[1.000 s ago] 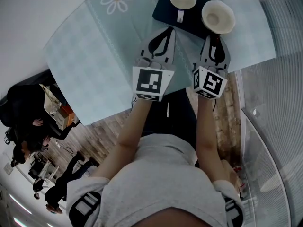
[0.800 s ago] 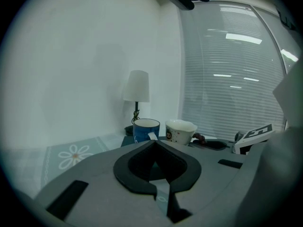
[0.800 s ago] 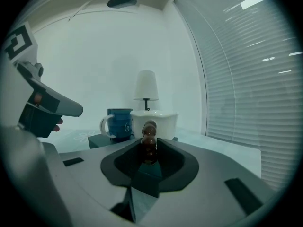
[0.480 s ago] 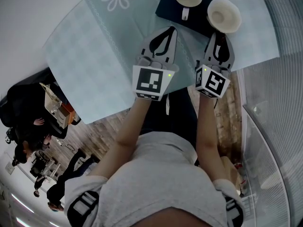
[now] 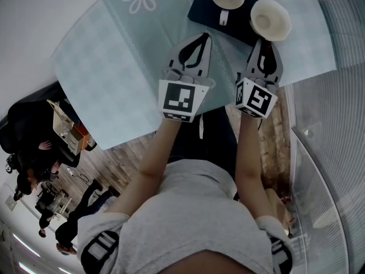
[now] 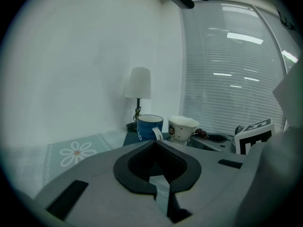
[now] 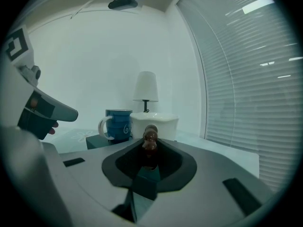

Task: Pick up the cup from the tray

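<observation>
Pale daisy tablecloth (image 5: 114,50) carries the tray (image 5: 201,10). At the tray's right end, the white cup (image 5: 270,19) offers its brown handle (image 7: 150,138) to the right gripper (image 5: 263,40), whose jaws have just been closing and seemingly pinch it for lifting. Short of the tray, the left gripper (image 5: 203,35) waits, closed and empty.

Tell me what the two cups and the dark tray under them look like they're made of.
White cup: probably glazed ceramic, glossy, with small printed motifs and a wavy rim.
Blue mug: likely glazed ceramic too, shiny blue outside, white handle and inside.
Tray: dark, matte, flat; wood or plastic, can't tell which.
</observation>
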`<state>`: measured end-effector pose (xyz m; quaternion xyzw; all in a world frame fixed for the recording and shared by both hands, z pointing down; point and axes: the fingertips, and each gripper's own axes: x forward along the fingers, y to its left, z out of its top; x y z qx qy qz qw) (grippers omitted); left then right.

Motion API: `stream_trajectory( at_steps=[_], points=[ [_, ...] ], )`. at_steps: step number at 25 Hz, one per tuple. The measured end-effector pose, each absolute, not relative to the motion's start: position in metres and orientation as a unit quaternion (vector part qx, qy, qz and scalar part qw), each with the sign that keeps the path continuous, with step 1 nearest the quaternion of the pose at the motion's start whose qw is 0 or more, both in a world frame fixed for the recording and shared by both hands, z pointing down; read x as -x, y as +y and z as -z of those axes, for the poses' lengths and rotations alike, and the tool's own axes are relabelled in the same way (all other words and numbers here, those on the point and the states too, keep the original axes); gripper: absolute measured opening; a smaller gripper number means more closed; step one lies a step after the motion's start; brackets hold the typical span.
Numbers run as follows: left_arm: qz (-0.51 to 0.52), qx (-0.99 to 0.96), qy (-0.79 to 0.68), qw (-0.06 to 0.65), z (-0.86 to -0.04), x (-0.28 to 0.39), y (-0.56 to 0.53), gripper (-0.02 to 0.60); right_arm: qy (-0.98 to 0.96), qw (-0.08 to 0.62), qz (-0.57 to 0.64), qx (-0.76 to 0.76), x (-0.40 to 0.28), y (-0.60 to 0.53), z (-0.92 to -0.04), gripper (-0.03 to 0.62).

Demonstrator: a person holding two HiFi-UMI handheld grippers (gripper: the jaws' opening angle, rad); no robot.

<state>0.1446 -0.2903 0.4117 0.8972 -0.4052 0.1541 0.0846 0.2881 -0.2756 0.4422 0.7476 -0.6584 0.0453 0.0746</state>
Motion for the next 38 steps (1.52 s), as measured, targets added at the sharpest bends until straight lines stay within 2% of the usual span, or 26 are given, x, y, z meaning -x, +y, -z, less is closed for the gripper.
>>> stream_trajectory(
  at_steps=[9, 26, 38],
  points=[
    [-0.157, -0.895, -0.408, 0.089, -0.416, -0.14, -0.289, 0.006, -0.668, 0.082, -0.056, -0.737, -0.292, -0.282, -0.426, 0.037],
    [-0.152, -0.893, -0.414, 0.09, -0.412, -0.131, -0.296, 0.006, -0.668, 0.028, -0.088, -0.739, -0.292, -0.285, -0.398, 0.037],
    [-0.141, -0.898, -0.409, 0.082, -0.406, -0.141, -0.312, 0.006, -0.606, 0.012, -0.061, -0.793, -0.383, -0.275, -0.37, 0.037]
  ],
)
